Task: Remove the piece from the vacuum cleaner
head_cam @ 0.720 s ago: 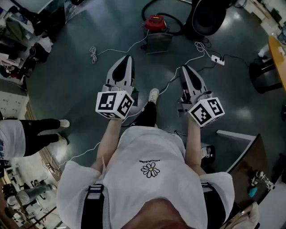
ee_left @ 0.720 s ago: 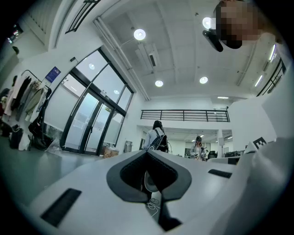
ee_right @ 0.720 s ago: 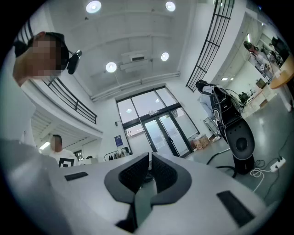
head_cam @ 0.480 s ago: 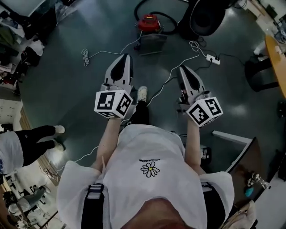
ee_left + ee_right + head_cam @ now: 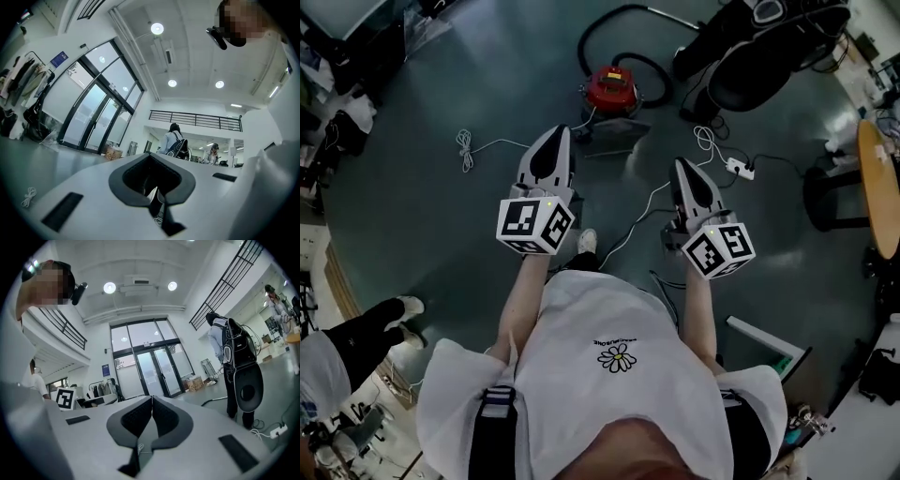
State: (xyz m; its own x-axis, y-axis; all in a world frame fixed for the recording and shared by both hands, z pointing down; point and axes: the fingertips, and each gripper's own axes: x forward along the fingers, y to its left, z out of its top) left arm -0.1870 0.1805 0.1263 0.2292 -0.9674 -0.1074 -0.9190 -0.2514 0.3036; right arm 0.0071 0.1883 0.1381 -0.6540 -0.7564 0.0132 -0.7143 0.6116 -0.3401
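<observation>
A red vacuum cleaner (image 5: 614,89) stands on the dark floor ahead, its black hose (image 5: 609,19) looping behind it. Both grippers are held out in front of the person, short of the vacuum and above the floor. The left gripper (image 5: 555,133) points at the vacuum's near left side, jaws together and empty. The right gripper (image 5: 680,166) is lower right of the vacuum, also shut with nothing in it. In the left gripper view the left gripper (image 5: 150,154) shows closed pads. The right gripper (image 5: 152,398) has its pads pressed together in the right gripper view.
A white cable (image 5: 467,148) and a power strip (image 5: 739,169) lie on the floor. A black office chair (image 5: 750,70) stands right of the vacuum, a wooden table (image 5: 881,187) further right. Another person's legs (image 5: 366,328) are at the lower left.
The person has stepped forward: the vacuum cleaner has come lower in the head view and nearer the grippers. Both grippers stay shut and keep their pose.
</observation>
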